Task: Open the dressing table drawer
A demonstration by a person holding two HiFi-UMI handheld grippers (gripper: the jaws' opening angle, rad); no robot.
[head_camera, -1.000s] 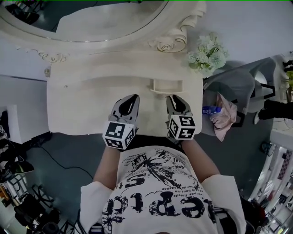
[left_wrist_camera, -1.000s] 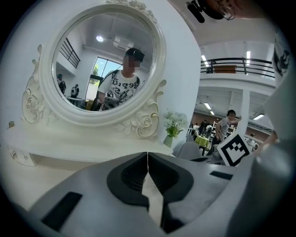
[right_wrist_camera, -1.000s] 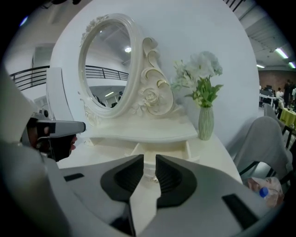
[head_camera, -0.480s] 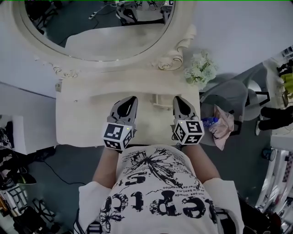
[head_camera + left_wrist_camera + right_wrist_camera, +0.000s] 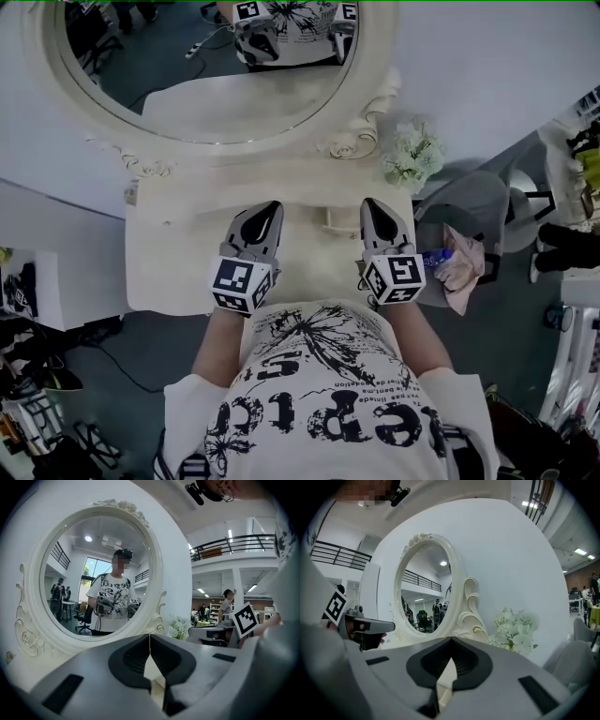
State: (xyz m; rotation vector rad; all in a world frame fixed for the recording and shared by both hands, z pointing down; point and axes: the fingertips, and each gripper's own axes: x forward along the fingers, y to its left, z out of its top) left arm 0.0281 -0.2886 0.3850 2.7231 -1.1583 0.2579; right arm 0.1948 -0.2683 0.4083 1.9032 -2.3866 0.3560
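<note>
- the cream counter (image 5: 178, 272) of the dressing table stands against a white wall (image 5: 487, 66), with dark grey floor (image 5: 141, 347) on both sides of it and a black cable (image 5: 131, 370) lying on the floor to your left.
- the gripper views look out into a tall hall with a railed balcony (image 5: 234, 541), ceiling lights and a few people far back.
- an oval mirror (image 5: 216, 66) in a carved cream frame rises at the back of the counter; you and both marker cubes are reflected in it.
- a bunch of pale flowers (image 5: 412, 155) sits at the counter's right rear corner. just past the right edge there is a grey seat (image 5: 469, 202), with a pink cloth (image 5: 464, 267) and a blue-labelled bottle (image 5: 433, 255) on it.
- the drawer handle (image 5: 336, 222) — a small pale pull — sticks out from the low step at the back of the counter. it lies between your two tools and nearer the right one; from above you cannot tell whether the drawer is out at all.
- nothing lies on the counter between your tools and the handle.
- your left tongs (image 5: 271, 206) are pressed together at the tips and grip nothing.
- your right tongs (image 5: 372, 202) are likewise pressed together and empty, just right of the handle.
- both tools hang side by side over the counter — tips towards the mirror, roughly level, cubes towards your chest.
</note>
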